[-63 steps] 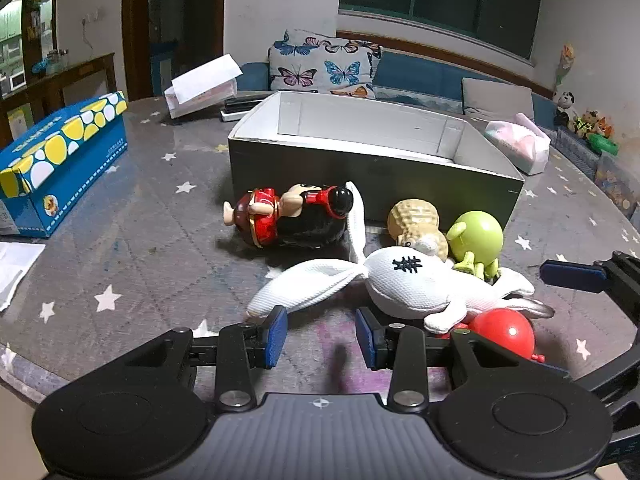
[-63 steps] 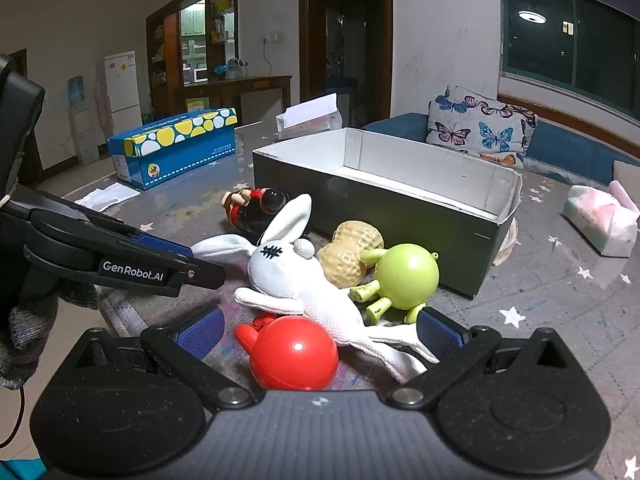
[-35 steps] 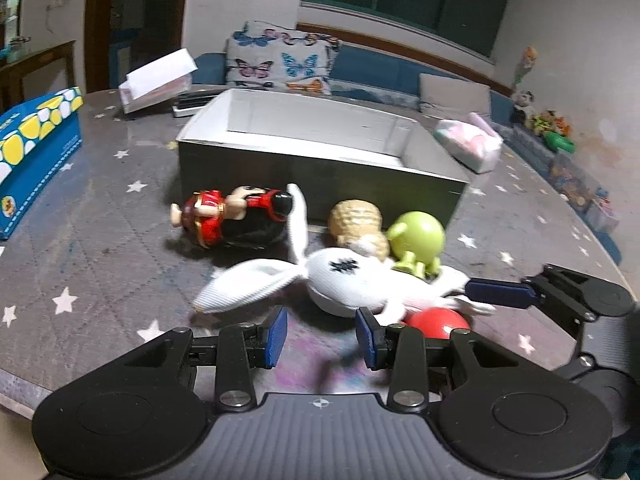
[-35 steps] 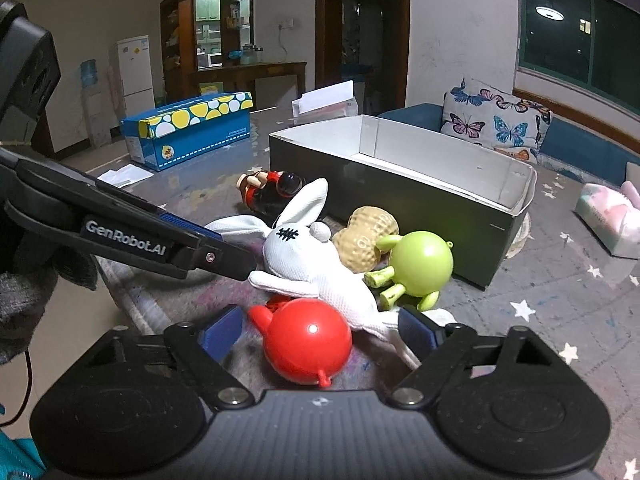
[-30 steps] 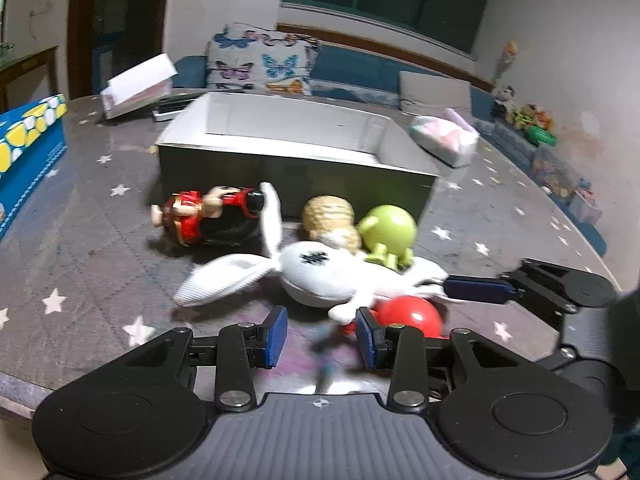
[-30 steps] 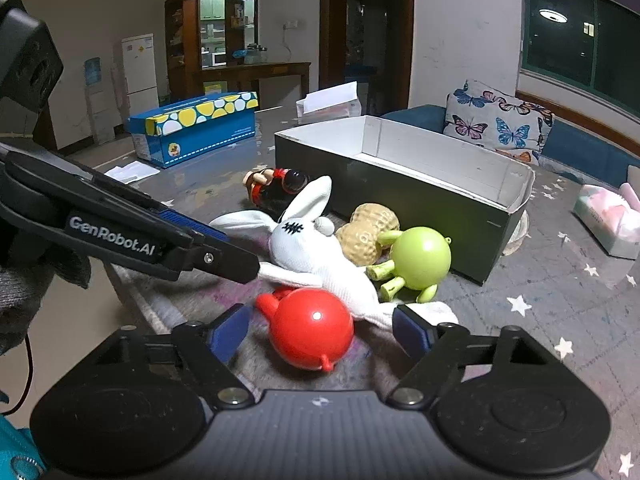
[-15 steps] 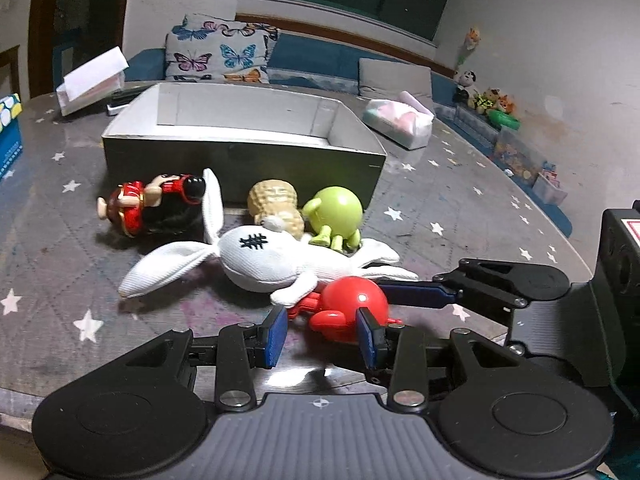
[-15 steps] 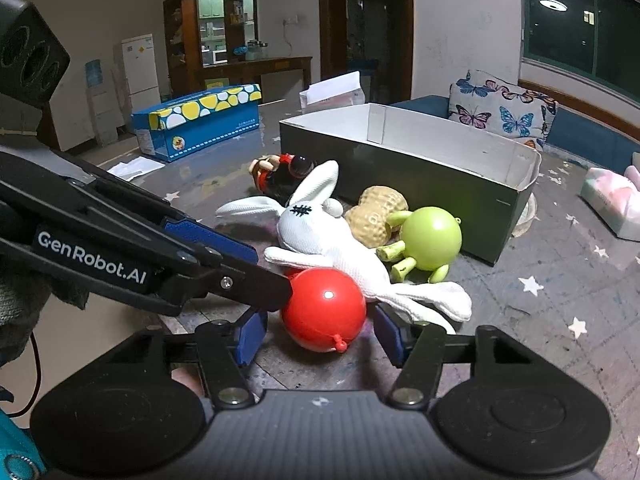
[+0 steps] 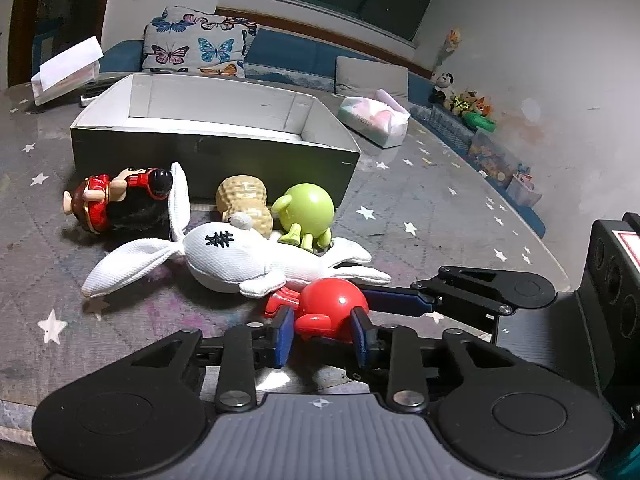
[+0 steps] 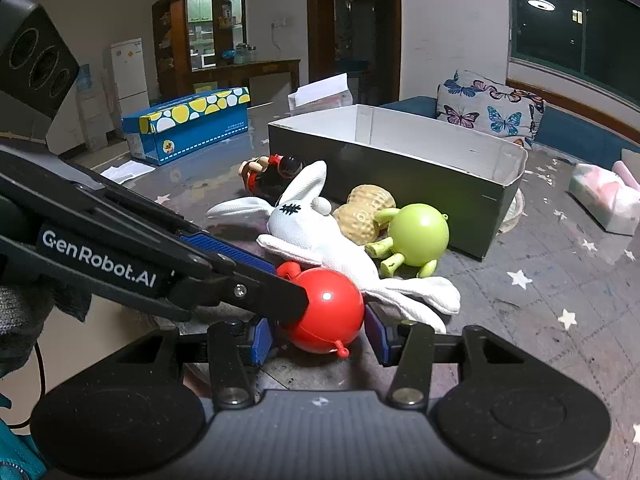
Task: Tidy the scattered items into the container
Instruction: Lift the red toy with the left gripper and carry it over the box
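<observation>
A red ball toy (image 9: 334,310) (image 10: 326,310) lies on the star-patterned table, partly under a white plush rabbit (image 9: 236,262) (image 10: 316,236). My left gripper (image 9: 320,334) has its blue pads on both sides of the red toy, touching it. My right gripper (image 10: 318,338) also brackets the red toy, jaws a little wider than it. Behind lie a green round figure (image 9: 306,212) (image 10: 416,236), a peanut toy (image 9: 244,200) (image 10: 366,212) and a red-black doll (image 9: 120,200) (image 10: 268,174). The open grey box (image 9: 208,148) (image 10: 384,168) stands behind them.
A blue and yellow carton (image 10: 188,124) stands far left. A pink tissue pack (image 9: 374,116) (image 10: 606,196) lies right of the box. A white folded card (image 9: 66,70) stands behind the box. Loose paper (image 10: 126,172) lies at the table's left edge.
My left gripper has swung right and forward onto the red toy. My right gripper has narrowed around the same toy from the other side.
</observation>
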The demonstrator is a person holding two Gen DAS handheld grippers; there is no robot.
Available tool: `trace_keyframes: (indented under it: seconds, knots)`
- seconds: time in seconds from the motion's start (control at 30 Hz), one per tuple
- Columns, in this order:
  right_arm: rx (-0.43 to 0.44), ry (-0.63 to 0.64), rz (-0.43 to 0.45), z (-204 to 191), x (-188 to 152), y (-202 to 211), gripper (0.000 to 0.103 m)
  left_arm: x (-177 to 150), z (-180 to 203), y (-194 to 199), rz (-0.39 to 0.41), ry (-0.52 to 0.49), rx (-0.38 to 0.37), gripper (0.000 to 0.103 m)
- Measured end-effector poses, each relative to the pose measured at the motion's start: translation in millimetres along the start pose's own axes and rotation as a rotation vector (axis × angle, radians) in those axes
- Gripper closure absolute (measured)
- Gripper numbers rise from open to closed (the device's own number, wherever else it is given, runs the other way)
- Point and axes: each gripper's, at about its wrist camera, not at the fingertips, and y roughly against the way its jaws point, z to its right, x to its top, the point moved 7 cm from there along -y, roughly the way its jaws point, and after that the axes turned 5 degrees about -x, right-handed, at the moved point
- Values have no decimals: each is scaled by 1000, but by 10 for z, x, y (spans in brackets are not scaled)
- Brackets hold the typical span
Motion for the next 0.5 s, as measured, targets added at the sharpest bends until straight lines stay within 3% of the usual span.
trace_keyframes:
  seconds: [0.3, 0.5]
  knots:
    - [-6, 5, 38, 18, 92, 143, 55, 92, 83, 114, 36, -22, -10, 72]
    - [-17, 7, 81, 102, 311, 196, 55, 343, 93, 164, 78, -24, -20, 72]
